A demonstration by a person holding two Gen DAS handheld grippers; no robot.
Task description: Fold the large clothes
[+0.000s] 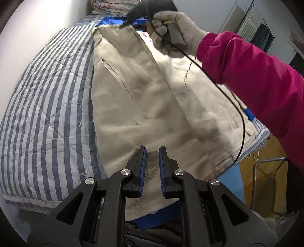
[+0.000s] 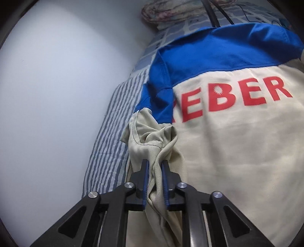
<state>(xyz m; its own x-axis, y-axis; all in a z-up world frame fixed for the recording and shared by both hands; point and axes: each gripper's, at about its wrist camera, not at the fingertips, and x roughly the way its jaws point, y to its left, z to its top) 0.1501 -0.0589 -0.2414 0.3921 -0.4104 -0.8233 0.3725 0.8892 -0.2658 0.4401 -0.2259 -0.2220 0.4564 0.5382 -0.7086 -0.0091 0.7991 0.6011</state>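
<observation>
A beige work jacket (image 1: 152, 85) with blue trim lies spread on a striped quilt (image 1: 47, 114). My left gripper (image 1: 152, 152) is at its near edge, jaws nearly together with the beige cloth raised close between the pads. At the far edge, a gloved hand (image 1: 176, 30) holds my right gripper (image 1: 124, 25). In the right wrist view the right gripper (image 2: 154, 163) is shut on a bunched fold of beige fabric. Beyond it the jacket (image 2: 237, 152) shows a blue yoke and red lettering.
A white wall (image 2: 57, 114) runs along the bed's left side. Folded bedding (image 2: 161, 11) is piled at the far end. A pink sleeve (image 1: 256, 76) and a black cable (image 1: 241, 121) cross the jacket's right side. A metal frame (image 1: 266, 180) stands on the wooden floor to the right.
</observation>
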